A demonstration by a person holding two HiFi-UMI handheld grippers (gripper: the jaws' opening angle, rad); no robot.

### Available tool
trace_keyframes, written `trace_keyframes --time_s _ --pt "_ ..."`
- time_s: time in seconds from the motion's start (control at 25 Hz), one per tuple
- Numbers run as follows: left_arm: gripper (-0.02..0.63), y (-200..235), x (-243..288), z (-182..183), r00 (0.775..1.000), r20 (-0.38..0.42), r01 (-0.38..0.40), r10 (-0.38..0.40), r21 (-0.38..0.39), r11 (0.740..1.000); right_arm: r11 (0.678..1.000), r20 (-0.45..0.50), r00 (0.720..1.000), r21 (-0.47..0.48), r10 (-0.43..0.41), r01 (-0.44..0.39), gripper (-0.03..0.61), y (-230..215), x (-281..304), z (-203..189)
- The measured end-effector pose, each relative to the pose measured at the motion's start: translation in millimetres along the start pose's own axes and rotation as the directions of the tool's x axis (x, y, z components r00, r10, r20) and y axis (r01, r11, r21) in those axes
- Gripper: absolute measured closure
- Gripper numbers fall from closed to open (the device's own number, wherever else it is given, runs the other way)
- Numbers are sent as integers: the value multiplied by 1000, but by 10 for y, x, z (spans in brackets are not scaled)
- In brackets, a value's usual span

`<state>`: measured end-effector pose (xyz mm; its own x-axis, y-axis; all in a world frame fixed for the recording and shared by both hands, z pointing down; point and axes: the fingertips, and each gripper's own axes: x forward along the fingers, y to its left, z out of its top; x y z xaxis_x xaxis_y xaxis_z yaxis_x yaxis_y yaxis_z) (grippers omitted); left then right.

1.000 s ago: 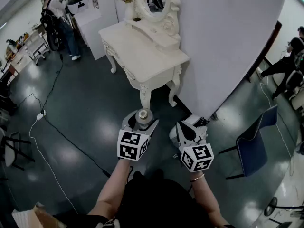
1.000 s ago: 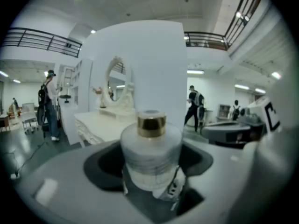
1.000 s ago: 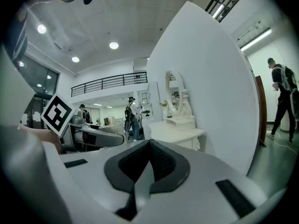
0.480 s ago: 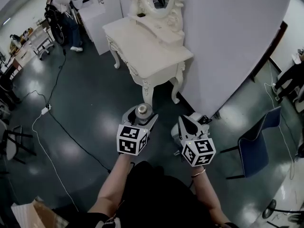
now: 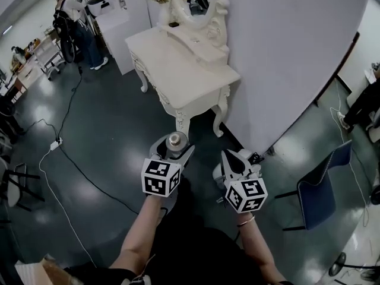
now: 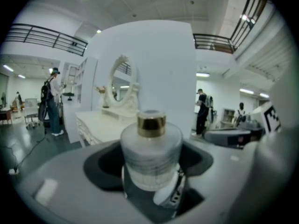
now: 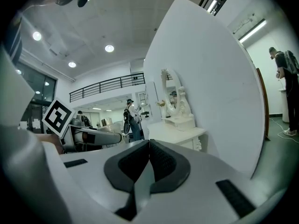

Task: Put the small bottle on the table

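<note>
A small frosted bottle [image 6: 150,155] with a gold cap stands upright between the jaws of my left gripper [image 6: 149,171], which is shut on it. In the head view the small bottle [image 5: 174,142] shows above the left gripper [image 5: 171,153], held over the dark floor short of the table. The cream dressing table [image 5: 178,64] with an oval mirror stands ahead against the white wall; the table [image 6: 100,125] also shows in the left gripper view. My right gripper [image 5: 236,162] is beside the left one, and the right gripper [image 7: 148,164] has its jaws shut with nothing between them.
A white partition wall [image 5: 285,52] rises right of the table. A blue chair [image 5: 317,180] stands at the right. Cables [image 5: 65,153] trail across the dark floor at the left. A person [image 5: 68,22] with a backpack stands at the far left by a white cabinet [image 5: 116,22].
Both grippers have shifted slightly left and lower in the head view, and the view has turned a little. The bottle stays held in the left gripper.
</note>
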<state>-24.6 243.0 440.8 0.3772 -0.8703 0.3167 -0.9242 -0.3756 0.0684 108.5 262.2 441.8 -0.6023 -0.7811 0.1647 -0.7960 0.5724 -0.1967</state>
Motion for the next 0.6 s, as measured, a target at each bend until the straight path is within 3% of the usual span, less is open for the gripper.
trace_keyframes --time_s 0.6 --pt "278 912 1145 337 999 -8 37 -37 -15 999 999 -20 999 21 -31 31 574 -441 1278 165"
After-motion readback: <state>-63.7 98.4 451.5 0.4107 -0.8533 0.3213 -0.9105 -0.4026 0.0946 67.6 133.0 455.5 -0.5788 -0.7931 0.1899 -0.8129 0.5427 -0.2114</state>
